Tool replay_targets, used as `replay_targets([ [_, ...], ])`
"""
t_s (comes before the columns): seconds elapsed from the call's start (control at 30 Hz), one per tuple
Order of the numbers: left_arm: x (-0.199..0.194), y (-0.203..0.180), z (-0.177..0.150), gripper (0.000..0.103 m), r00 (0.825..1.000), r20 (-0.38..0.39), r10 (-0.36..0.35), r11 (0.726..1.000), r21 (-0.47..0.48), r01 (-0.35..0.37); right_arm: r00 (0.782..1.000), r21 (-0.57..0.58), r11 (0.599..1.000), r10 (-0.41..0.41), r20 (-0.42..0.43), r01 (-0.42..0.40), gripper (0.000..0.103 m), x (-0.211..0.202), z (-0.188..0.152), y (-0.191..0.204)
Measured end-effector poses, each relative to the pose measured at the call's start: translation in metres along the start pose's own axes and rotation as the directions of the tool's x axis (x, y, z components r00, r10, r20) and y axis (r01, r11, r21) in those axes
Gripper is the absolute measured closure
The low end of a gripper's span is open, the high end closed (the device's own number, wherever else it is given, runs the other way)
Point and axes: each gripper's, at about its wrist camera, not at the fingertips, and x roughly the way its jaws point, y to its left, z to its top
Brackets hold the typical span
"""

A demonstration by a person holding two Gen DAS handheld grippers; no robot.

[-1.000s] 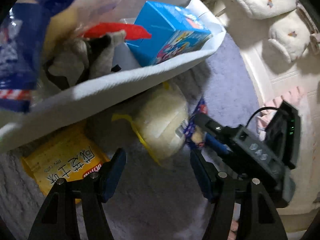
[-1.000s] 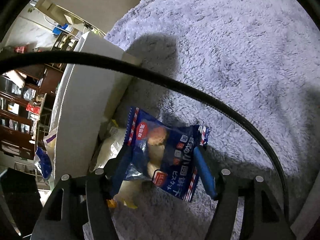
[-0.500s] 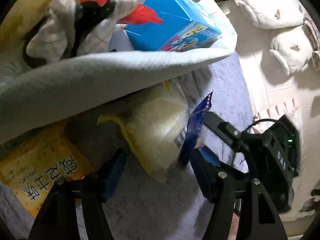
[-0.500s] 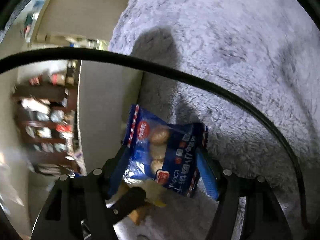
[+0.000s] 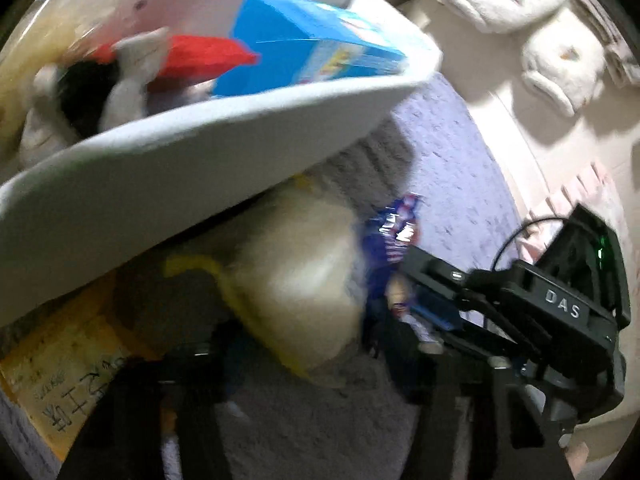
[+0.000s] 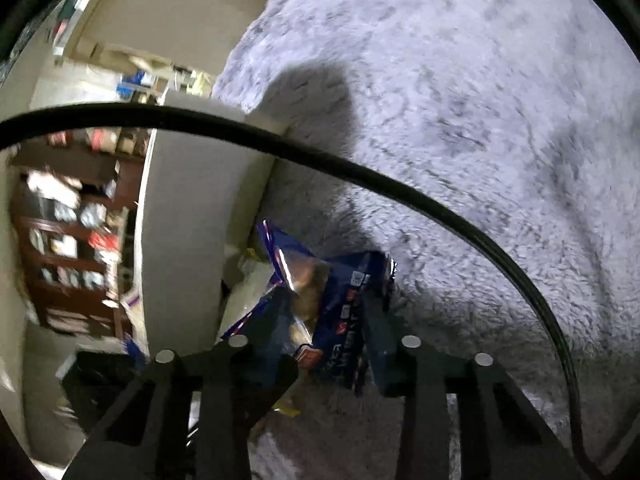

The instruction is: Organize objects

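Note:
A pale packet with yellow trim (image 5: pixel 296 280) lies on the rug under the rim of a white bag (image 5: pixel 200 168). My left gripper (image 5: pixel 312 352) straddles this packet. Its jaws are closing, and through the blur the pads look pressed to its sides. In the right wrist view, my right gripper (image 6: pixel 326 328) is closing on a blue snack packet (image 6: pixel 340 292), which is crumpled between the pads. That same blue snack packet (image 5: pixel 394 236) and the right gripper (image 5: pixel 424 304) show just right of the pale packet. Beside them stands the white bag (image 6: pixel 188 220).
The bag holds a blue box (image 5: pixel 304 52), a red wrapper (image 5: pixel 204 56) and a plush toy (image 5: pixel 128 80). A yellow packet (image 5: pixel 60 376) lies partly under it. Grey shaggy rug (image 6: pixel 440 80) spreads to the right, a black cable (image 6: pixel 360 172) crosses the view, and white cushions (image 5: pixel 560 60) lie beyond the rug.
Both pairs of jaws have narrowed. The blue packet, flat between the right fingers before, is now crumpled. The left gripper has closed in around the pale packet.

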Motion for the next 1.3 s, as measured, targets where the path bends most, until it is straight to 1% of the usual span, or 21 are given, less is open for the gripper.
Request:
replay_targets([
  [0.03,0.005,0.003,0.008,0.058,0.999,0.000,-0.032,0.999,-0.025,0.032,1.000,0.011,1.000,0.011,0.000,-0.011,0.072,-0.001,0.001,-0.002],
  [0.07,0.012,-0.002,0.013,0.058,0.999,0.001,-0.049,0.998,-0.042,0.049,1.000,0.021,1.000,0.021,-0.002,-0.021,0.072,-0.001,0.000,-0.002],
  [0.17,0.014,-0.004,0.013,0.060,0.998,0.003,-0.068,0.996,-0.064,0.068,0.999,0.016,0.999,0.032,0.007,-0.032,0.075,-0.007,-0.002,0.000],
  [0.23,0.012,-0.005,0.014,0.061,0.996,0.003,-0.093,0.993,-0.077,0.093,0.999,-0.009,0.999,0.033,0.015,-0.033,0.079,-0.014,-0.002,0.000],
  [0.27,0.011,-0.006,0.016,0.061,0.994,0.008,-0.108,0.991,-0.081,0.109,0.999,-0.016,0.999,0.037,0.021,-0.036,0.079,-0.016,0.000,0.001],
  [0.4,-0.010,-0.013,0.016,0.064,0.985,0.057,-0.162,0.984,-0.059,0.165,0.996,-0.037,0.997,0.071,0.050,-0.069,0.080,-0.033,0.003,0.011],
  [0.43,-0.018,-0.014,0.017,0.064,0.980,0.071,-0.185,0.981,-0.049,0.188,0.995,-0.040,0.996,0.080,0.057,-0.077,0.080,-0.037,0.005,0.013],
  [0.53,-0.032,-0.025,0.019,0.065,0.969,0.107,-0.224,0.974,-0.015,0.227,0.991,-0.061,0.993,0.101,0.089,-0.096,0.082,-0.052,0.007,0.025],
  [0.67,-0.059,-0.032,0.017,0.065,0.957,0.169,-0.234,0.972,0.047,0.230,0.982,-0.123,0.987,0.121,0.147,-0.104,0.082,-0.071,0.000,0.052],
  [0.73,-0.078,-0.028,0.014,0.065,0.947,0.207,-0.247,0.969,0.072,0.237,0.975,-0.170,0.979,0.140,0.173,-0.110,0.083,-0.078,-0.006,0.069],
  [0.8,-0.088,-0.033,0.018,0.065,0.939,0.242,-0.245,0.969,0.081,0.232,0.967,-0.204,0.970,0.168,0.189,-0.129,0.083,-0.082,-0.010,0.082],
  [0.87,-0.095,-0.041,0.022,0.067,0.931,0.278,-0.235,0.972,0.088,0.219,0.958,-0.234,0.958,0.214,0.190,-0.167,0.083,-0.082,-0.013,0.096],
  [0.9,-0.101,-0.036,0.022,0.068,0.928,0.292,-0.229,0.973,0.089,0.212,0.951,-0.256,0.947,0.246,0.186,-0.194,0.084,-0.083,-0.015,0.103],
  [0.93,-0.108,-0.033,0.023,0.069,0.925,0.312,-0.217,0.976,0.086,0.200,0.948,-0.276,0.939,0.261,0.181,-0.206,0.084,-0.080,-0.016,0.111],
  [1.0,-0.118,-0.027,0.025,0.069,0.918,0.339,-0.205,0.979,0.078,0.190,0.946,-0.334,0.922,0.268,0.181,-0.198,0.084,-0.082,-0.022,0.122],
  [1.07,-0.124,-0.024,0.032,0.071,0.906,0.368,-0.207,0.978,0.057,0.200,0.941,-0.373,0.907,0.279,0.190,-0.194,0.084,-0.081,-0.025,0.132],
  [1.17,-0.139,-0.007,0.036,0.072,0.886,0.417,-0.204,0.977,0.028,0.211,0.929,-0.427,0.873,0.331,0.166,-0.235,0.084,-0.072,-0.033,0.160],
  [1.2,-0.144,-0.001,0.037,0.072,0.877,0.438,-0.200,0.977,0.022,0.212,0.923,-0.450,0.857,0.352,0.154,-0.252,0.084,-0.068,-0.036,0.173],
  [1.3,-0.165,0.018,0.038,0.073,0.839,0.509,-0.193,0.974,-0.004,0.227,0.915,-0.508,0.821,0.378,0.140,-0.261,0.084,-0.059,-0.045,0.204],
])
